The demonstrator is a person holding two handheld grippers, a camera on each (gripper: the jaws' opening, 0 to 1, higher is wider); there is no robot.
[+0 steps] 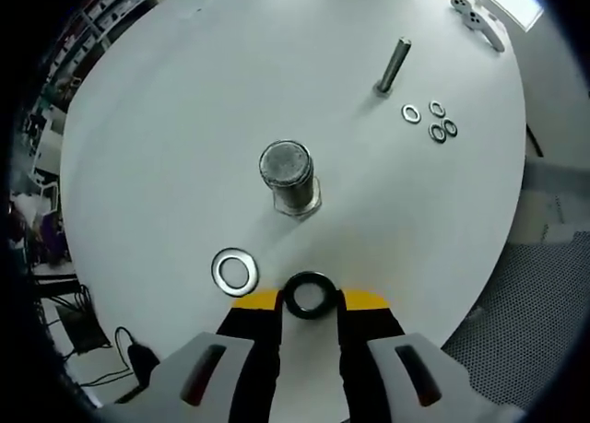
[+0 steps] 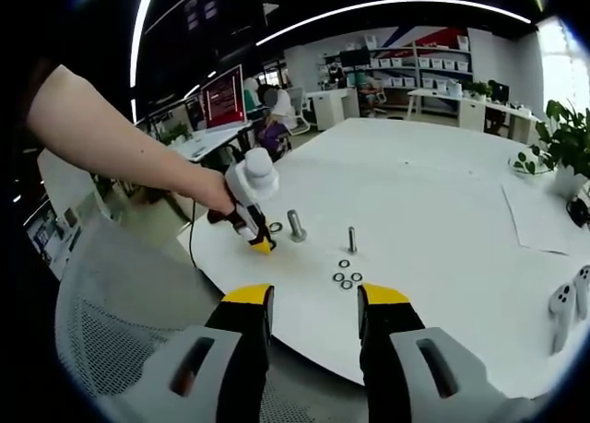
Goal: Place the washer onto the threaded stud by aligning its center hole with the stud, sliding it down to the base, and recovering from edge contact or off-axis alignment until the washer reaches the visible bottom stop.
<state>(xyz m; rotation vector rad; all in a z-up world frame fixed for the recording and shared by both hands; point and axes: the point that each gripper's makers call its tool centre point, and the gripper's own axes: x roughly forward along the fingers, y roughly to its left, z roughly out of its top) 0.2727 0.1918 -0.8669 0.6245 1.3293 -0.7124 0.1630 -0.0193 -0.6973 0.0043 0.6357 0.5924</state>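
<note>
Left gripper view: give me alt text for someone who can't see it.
The left gripper grips a dark washer between its yellow-tipped jaws, short of the large threaded stud standing on the white table. A silver washer lies nearby; a thinner stud and four small washers sit farther off.

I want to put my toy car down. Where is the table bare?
The white table is bare left of the big stud and beyond the thin stud. It is crowded around the small washers, thin stud and silver washer.
</note>
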